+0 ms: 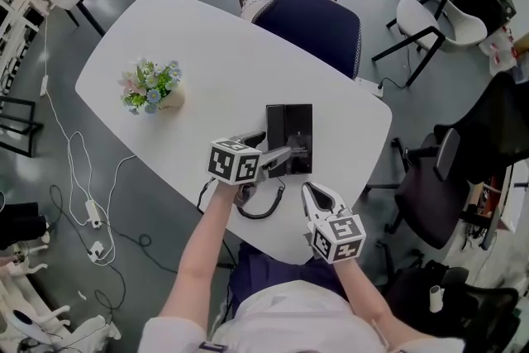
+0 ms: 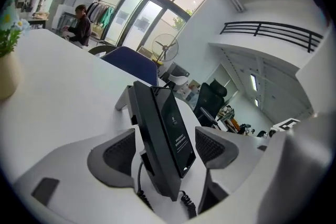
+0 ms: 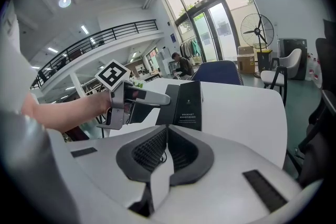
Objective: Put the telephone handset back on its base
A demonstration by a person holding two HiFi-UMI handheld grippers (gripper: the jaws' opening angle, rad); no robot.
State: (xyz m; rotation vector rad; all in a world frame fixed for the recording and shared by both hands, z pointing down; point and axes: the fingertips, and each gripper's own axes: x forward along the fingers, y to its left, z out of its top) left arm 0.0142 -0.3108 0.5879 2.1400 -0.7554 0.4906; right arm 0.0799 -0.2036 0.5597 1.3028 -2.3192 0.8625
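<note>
A black telephone base [image 1: 296, 135] lies on the white table [image 1: 207, 54], its coiled cord [image 1: 263, 209] trailing toward the near edge. The black handset [image 2: 152, 136] rests along the left side of the base [image 2: 176, 128]. My left gripper [image 1: 273, 146] stands open around the handset's near end, and both pads [image 2: 119, 152] are apart from it. In the right gripper view the left gripper [image 3: 137, 97] shows beside the phone [image 3: 189, 105]. My right gripper [image 1: 314, 194] is shut and empty, short of the phone near the table's front edge; its jaws meet [image 3: 165, 149].
A small vase of flowers [image 1: 153, 88] stands on the table's left part. A blue chair [image 1: 314, 25] is pushed in at the far side. A black office chair [image 1: 459, 169] stands to the right, and cables [image 1: 87, 211] lie on the floor to the left.
</note>
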